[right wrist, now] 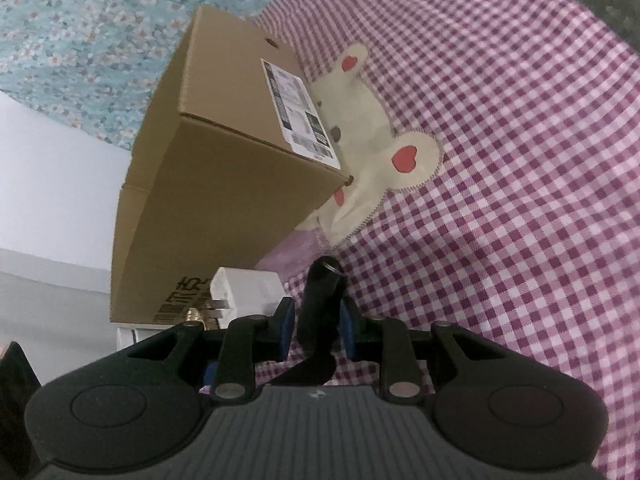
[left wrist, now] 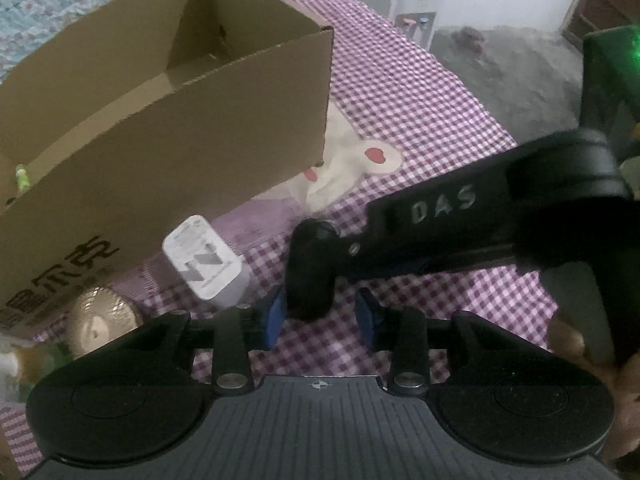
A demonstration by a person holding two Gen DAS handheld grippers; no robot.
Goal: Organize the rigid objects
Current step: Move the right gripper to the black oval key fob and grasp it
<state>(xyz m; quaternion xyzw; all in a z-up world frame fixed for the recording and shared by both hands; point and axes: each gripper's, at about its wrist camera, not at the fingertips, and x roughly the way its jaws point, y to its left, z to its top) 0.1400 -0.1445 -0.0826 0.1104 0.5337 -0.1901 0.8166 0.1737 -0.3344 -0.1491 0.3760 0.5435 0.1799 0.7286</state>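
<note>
A small black rounded object (right wrist: 322, 300) is clamped between the blue pads of my right gripper (right wrist: 316, 320), which is shut on it just above the checked sheet. In the left wrist view the same black object (left wrist: 312, 276) hangs from the right gripper's black finger (left wrist: 420, 220). It sits between the tips of my left gripper (left wrist: 320, 318). The left pad is close against it and a gap shows at the right pad, so the left gripper is open. A white charger plug (left wrist: 204, 264) and a gold faceted piece (left wrist: 100, 320) lie beside the open cardboard box (left wrist: 160, 120).
The box (right wrist: 224, 184) stands on a bed with a purple checked sheet (right wrist: 500, 200) bearing a cream rabbit patch (right wrist: 380, 148). A green item (left wrist: 22, 176) shows inside the box's left end. A white water dispenser (left wrist: 416, 12) and grey floor lie beyond the bed's far edge.
</note>
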